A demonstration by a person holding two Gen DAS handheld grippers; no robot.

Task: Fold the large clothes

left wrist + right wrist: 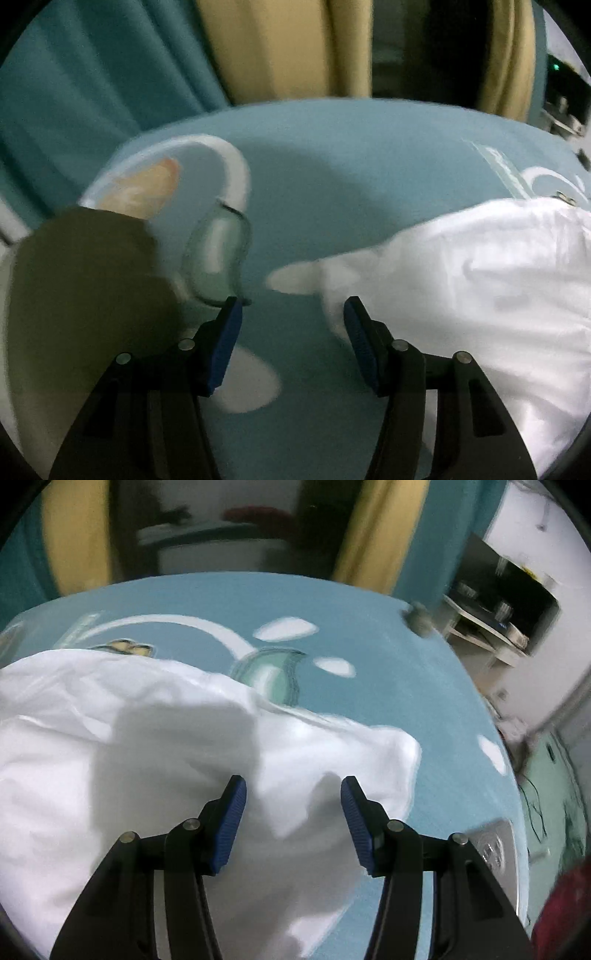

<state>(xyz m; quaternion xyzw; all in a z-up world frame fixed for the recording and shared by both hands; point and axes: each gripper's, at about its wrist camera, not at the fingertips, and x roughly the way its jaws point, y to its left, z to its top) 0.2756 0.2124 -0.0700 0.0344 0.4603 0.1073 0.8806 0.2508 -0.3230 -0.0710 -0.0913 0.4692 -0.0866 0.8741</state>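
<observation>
A large white garment lies rumpled on a light blue printed bedsheet. In the right wrist view my right gripper hovers open above the garment's right part, near its right edge, and nothing sits between its blue pads. In the left wrist view the same white garment fills the right side. My left gripper stands open over bare sheet just left of the garment's edge, holding nothing. The left view is blurred.
A dark olive cloth lies at the left of the left wrist view. Teal and yellow curtains hang behind the bed. To the right of the bed are a white appliance and floor clutter; a red object shows at the bottom right.
</observation>
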